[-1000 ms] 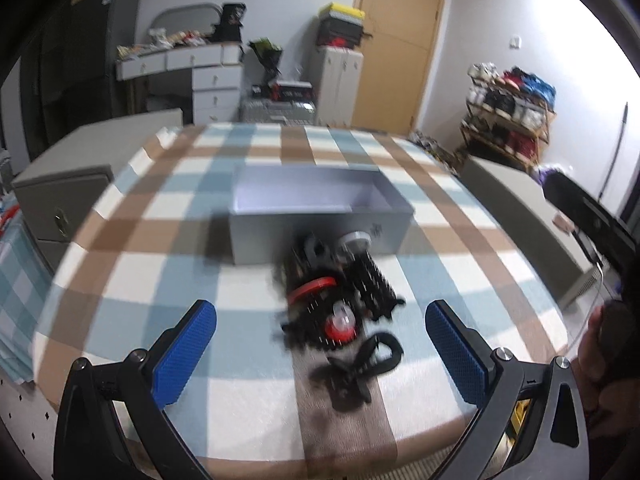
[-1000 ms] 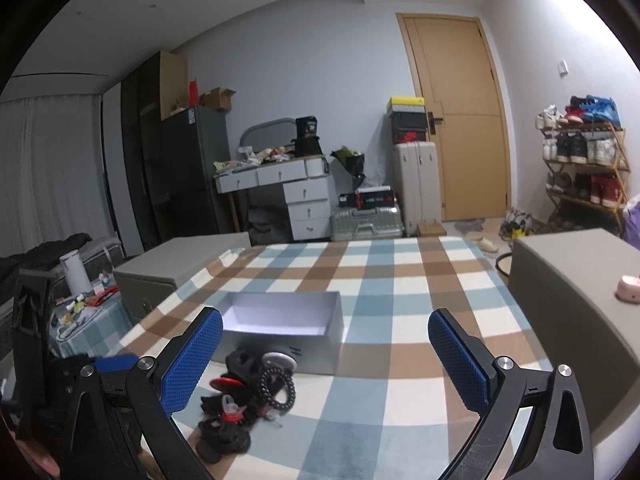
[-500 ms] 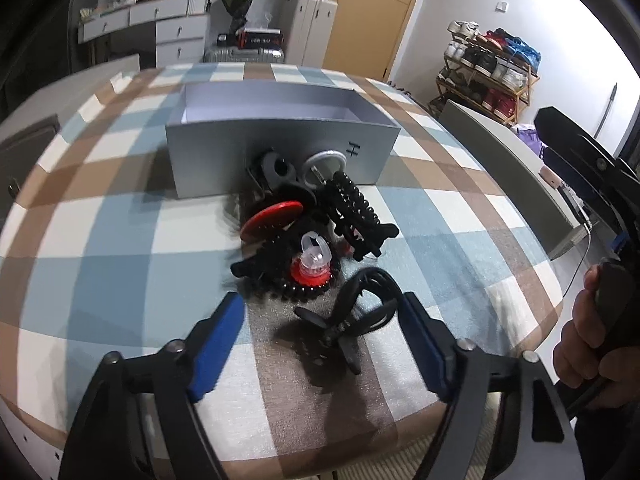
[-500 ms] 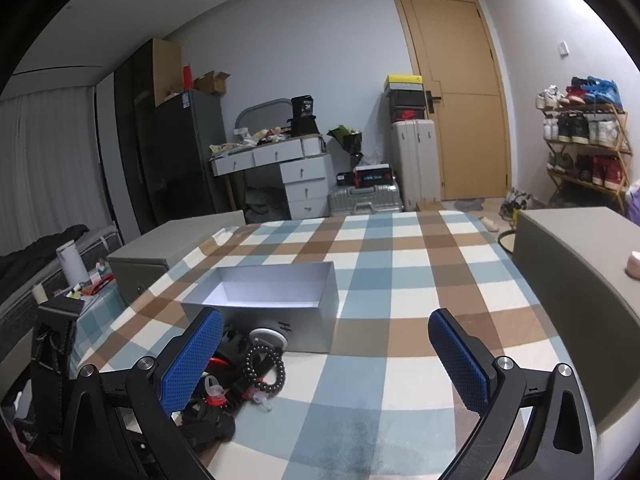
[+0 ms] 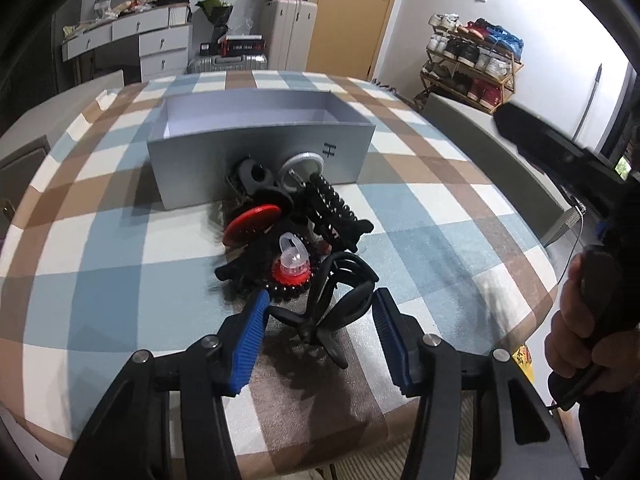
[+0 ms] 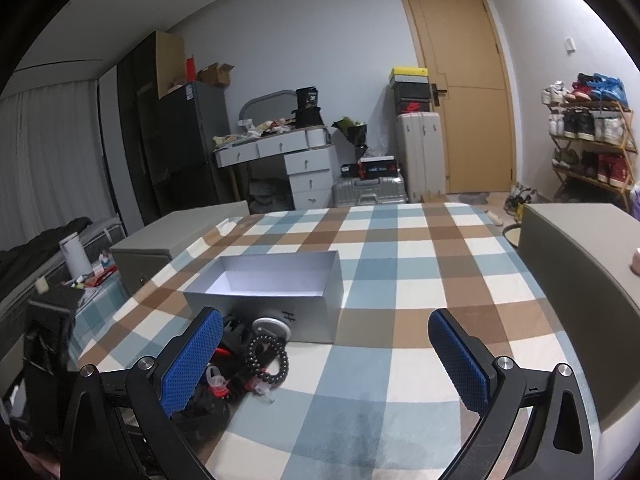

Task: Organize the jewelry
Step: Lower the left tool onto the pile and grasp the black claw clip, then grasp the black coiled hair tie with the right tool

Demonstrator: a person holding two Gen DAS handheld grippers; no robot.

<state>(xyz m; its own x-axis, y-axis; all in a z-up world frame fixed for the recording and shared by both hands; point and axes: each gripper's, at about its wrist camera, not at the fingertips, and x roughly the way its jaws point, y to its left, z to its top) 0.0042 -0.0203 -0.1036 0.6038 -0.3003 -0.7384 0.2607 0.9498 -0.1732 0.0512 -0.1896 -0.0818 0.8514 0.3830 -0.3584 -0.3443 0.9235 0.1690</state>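
A pile of hair clips and bracelets lies on the checked tablecloth in front of an open grey box (image 5: 256,148). The pile holds a black claw clip (image 5: 332,304), a red disc clip (image 5: 252,220), a clear and red clip (image 5: 292,264), a black bead bracelet (image 6: 268,364) and a silver ring (image 5: 302,162). My left gripper (image 5: 320,332) is open, its blue pads on either side of the black claw clip, not touching it. My right gripper (image 6: 324,364) is open and empty above the cloth, right of the pile. The box (image 6: 276,292) is empty inside.
The table's front edge runs just under the left gripper. Grey cabinets (image 6: 580,280) stand at the table's right and left (image 6: 160,248). The person's right hand (image 5: 580,328) holds the other gripper's handle at the right of the left wrist view.
My left gripper has moved forward and down onto the pile and narrowed around the black claw clip. My right gripper has come slightly closer to the table and stayed wide open.
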